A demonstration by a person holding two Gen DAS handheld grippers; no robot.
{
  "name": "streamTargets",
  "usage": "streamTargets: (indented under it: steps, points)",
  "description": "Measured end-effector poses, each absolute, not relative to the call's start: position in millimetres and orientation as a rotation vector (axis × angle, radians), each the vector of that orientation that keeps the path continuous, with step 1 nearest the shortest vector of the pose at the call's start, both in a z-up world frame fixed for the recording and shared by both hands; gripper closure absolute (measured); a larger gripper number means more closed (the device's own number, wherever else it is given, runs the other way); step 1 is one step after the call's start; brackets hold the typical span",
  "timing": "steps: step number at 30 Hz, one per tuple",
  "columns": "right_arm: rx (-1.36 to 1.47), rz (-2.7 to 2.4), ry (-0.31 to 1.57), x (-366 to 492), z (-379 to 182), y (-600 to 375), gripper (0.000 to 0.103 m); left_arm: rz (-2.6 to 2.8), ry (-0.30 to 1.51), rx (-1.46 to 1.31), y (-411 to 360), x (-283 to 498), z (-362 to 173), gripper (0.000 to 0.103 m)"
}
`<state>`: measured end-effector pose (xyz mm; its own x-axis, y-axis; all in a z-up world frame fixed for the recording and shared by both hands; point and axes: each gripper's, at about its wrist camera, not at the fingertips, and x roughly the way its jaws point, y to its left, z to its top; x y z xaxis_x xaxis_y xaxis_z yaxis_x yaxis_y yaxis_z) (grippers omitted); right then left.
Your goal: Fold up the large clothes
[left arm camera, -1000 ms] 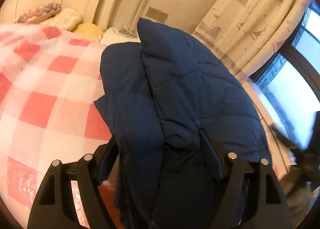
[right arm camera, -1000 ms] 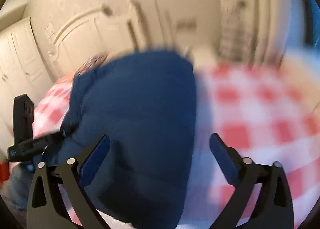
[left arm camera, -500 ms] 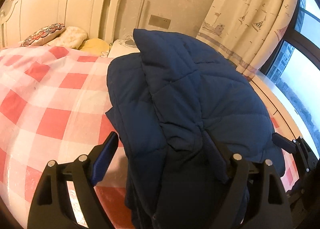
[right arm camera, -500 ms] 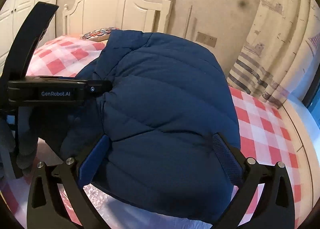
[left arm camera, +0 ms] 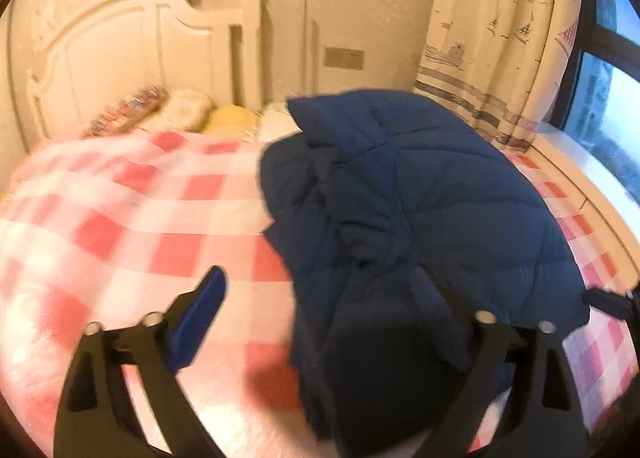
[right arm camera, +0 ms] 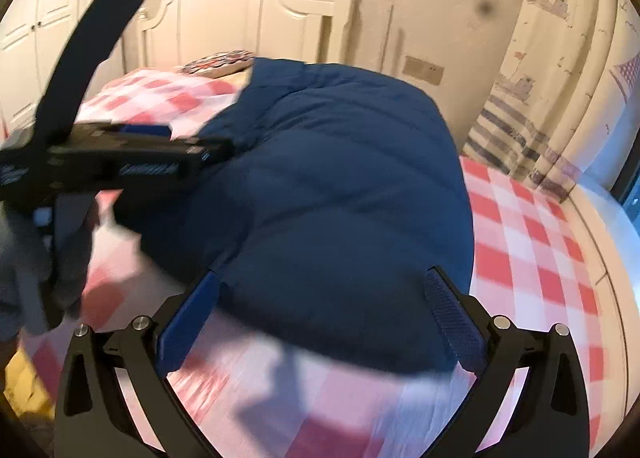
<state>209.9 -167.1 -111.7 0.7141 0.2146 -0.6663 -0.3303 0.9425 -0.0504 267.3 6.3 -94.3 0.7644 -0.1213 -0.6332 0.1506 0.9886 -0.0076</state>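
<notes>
A navy quilted jacket [left arm camera: 432, 225] lies folded in a thick bundle on the red-and-white checked bedcover [left arm camera: 132, 217]. My left gripper [left arm camera: 320, 310] is at its near end and its jaws are opening. The left pad [left arm camera: 196, 322] stands clear of the cloth, while the jacket's near fold lies between the jaws and hides the right pad. In the right wrist view the jacket [right arm camera: 340, 197] fills the middle. My right gripper [right arm camera: 320, 318] stands open around its near edge, pads not pressing. The left gripper [right arm camera: 120, 161], held by a gloved hand [right arm camera: 24, 258], shows at the jacket's left side.
A white headboard [left arm camera: 132, 45] and pillows [left arm camera: 180, 113] stand at the far end of the bed. A patterned curtain [left arm camera: 500, 37] and window [left arm camera: 608, 97] are on the right, beside a white ledge [right arm camera: 608, 225]. White wardrobe doors [right arm camera: 48, 9] are at far left.
My left gripper's jaws have spread wider and its left pad has come off the jacket; it has drawn back and up. The right gripper has swung round to the jacket's near edge.
</notes>
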Motion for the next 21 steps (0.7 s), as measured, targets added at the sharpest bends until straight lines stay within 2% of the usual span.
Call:
streamTargets:
  steps: [12,21]
  points:
    - [-0.016,0.203,0.486,107,-9,-212,0.005,-0.002,0.462,0.193,-14,121,-11,0.002]
    - [-0.025,0.179,0.45,87,12,-220,0.005,-0.097,0.434,0.166,-21,83,9,0.002]
